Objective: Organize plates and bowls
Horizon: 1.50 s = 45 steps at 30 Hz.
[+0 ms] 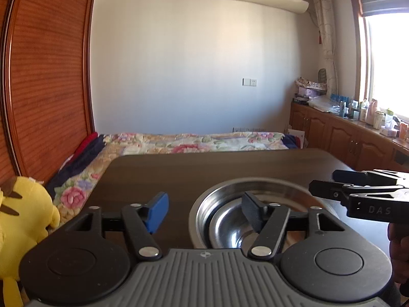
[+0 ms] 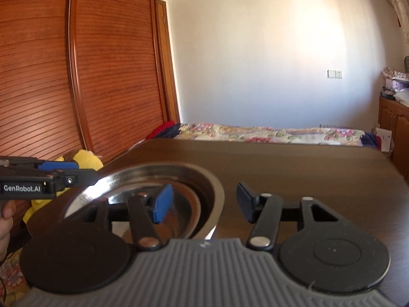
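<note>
Steel bowls [image 1: 230, 220], nested one inside another, are sitting on the dark bench [image 1: 179, 168] in the left wrist view, the left hand-held gripper [image 1: 204, 213] standing with jaws apart and empty, one finger hanging over the rim. Right wrist view: the right hand-held gripper [image 2: 203, 202] is likewise standing apart and gripping nothing, its blue pad hovering over the bowls [image 2: 179, 192]. Any drift downward is risking a clipped rim, likely sliding or tipping the stack.

**A:** What do your grippers look like?

**B:** Your left gripper [image 1: 204, 212] has a ribbed grey body, black round hubs, silver screws, and one blue and one black pad. Your right gripper [image 2: 202, 202] matches it; its side reads "DAS", the left's "GenRobot.AI".
</note>
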Available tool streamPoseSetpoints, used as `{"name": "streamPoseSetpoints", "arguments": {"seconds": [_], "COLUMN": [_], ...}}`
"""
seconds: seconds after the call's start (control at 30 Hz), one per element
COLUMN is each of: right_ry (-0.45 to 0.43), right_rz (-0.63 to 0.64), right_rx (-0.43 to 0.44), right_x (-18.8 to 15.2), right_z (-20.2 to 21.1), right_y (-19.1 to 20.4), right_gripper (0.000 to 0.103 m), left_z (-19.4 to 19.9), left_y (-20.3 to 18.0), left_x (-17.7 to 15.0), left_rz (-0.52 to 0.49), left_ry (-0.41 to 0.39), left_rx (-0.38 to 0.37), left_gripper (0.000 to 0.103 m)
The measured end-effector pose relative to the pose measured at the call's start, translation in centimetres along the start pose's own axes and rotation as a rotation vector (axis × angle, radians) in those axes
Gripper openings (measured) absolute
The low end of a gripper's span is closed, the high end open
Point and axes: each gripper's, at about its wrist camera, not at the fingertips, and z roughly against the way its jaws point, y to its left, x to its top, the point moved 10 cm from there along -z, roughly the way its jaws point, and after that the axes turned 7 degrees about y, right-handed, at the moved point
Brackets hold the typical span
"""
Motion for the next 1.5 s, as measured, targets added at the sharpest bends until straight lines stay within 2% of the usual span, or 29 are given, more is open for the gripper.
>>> {"name": "streamPoseSetpoints", "arguments": {"seconds": [0.07,0.13,0.17,0.23,0.33,0.4,0.8,1.03,1.5], "right_ry": [-0.02,-0.044,-0.058,-0.078,-0.104,-0.12,-0.149,-0.139,-0.13], "right_rz": [-0.007,-0.014,-0.02,-0.033,-0.042,-0.042,-0.07,-0.085,-0.076], "right_rx": [-0.015,-0.029,-0.037,-0.048,-0.059,-0.07,-0.188,-0.237,-0.296], "right_x": [0.5,0.9,1.1,1.3,1.8,2.2,1.4,0.6,-0.1], "right_z": [0.9,1.8,2.3,3.1,4.3,5.1,8.7,9.6,9.6], "right_y": [-0.4,-0.8,-1.0,-1.6,-2.4,-2.8,-3.6,-4.3,-4.4], "right_gripper": [0.065,0.08,0.083,0.092,0.099,0.103,0.103,0.103,0.103], "left_z": [0.6,1.1,1.4,1.8,2.3,2.8,3.9,4.5,4.4], "left_y": [-0.5,-1.0,-1.1,-1.5,-2.0,-2.2,-4.0,-4.8,-3.8], "left_x": [0.3,0.6,0.8,1.1,1.4,1.4,0.5,-0.7,-1.7], "left_rz": [-0.009,-0.015,-0.016,-0.014,-0.022,-0.033,-0.051,-0.055,-0.038], "left_ry": [-0.019,-0.037,-0.045,-0.053,-0.066,-0.07,-0.046,-0.029,-0.014], "left_rx": [0.004,0.003,0.003,0.0,0.004,0.012,0.071,0.057,0.064], "left_gripper": [0.082,0.091,0.093,0.096,0.103,0.103,0.103,0.103,0.103]}}
